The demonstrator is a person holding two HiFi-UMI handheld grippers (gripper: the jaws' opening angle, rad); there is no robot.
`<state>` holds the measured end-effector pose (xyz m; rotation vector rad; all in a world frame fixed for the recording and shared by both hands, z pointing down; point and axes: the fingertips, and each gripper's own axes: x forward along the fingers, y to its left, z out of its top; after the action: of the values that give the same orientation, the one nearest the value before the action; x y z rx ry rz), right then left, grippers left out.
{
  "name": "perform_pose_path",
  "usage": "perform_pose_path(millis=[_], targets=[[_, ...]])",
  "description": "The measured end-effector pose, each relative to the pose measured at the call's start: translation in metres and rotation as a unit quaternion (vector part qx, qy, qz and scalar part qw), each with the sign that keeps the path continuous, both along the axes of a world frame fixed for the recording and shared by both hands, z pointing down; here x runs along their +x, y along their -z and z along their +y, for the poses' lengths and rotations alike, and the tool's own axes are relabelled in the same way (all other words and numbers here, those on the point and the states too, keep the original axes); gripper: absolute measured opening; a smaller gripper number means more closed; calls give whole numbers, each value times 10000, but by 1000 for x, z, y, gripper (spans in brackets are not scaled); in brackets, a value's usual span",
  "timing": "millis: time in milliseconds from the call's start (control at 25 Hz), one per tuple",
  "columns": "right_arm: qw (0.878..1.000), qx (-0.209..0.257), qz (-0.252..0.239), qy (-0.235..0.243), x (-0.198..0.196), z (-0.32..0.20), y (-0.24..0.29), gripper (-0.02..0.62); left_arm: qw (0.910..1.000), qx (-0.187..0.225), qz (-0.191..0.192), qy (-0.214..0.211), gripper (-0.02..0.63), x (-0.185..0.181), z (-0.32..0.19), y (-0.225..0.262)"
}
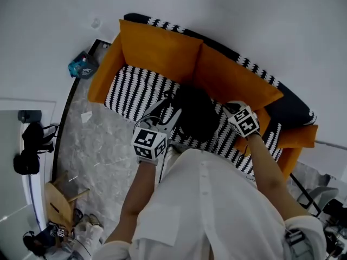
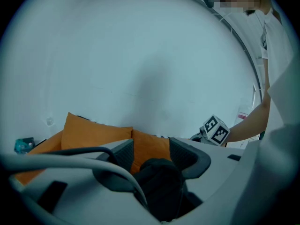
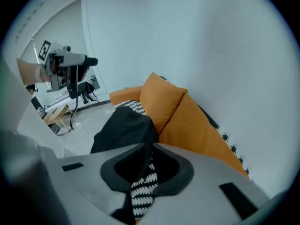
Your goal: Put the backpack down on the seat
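Observation:
A black backpack point(image 1: 195, 115) rests on the black-and-white striped seat point(image 1: 130, 88) of a sofa with orange back cushions point(image 1: 162, 50). My left gripper point(image 1: 171, 111) is at its left side. In the left gripper view the dark backpack fabric point(image 2: 159, 184) fills the gap between the jaws and touches both pads. My right gripper point(image 1: 230, 109) is at the backpack's right side. In the right gripper view its fingertips point(image 3: 136, 150) meet on a thin black strap point(image 3: 140, 170) that leads up to the backpack point(image 3: 124, 130).
An orange armrest point(image 1: 103, 69) closes the sofa's left end, and a white wall stands behind it. On the marble floor at the left are a teal box point(image 1: 82, 65), a wooden stool point(image 1: 59, 202) and black gear point(image 1: 31, 145). A chair point(image 1: 320, 194) stands at lower right.

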<state>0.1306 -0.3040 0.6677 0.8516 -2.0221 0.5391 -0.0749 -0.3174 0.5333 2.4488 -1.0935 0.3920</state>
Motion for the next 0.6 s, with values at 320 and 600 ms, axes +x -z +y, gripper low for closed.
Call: perform_pose_path(millis=[320,600], targets=[[9724,1238,-1797,-822,-29,-21,105,55,9997,210,-3,93,236,-17,5,21],[9383,1920,-2643,-1131,-36,-24,178,38,9970,676,159,340,127,-37,10,60]])
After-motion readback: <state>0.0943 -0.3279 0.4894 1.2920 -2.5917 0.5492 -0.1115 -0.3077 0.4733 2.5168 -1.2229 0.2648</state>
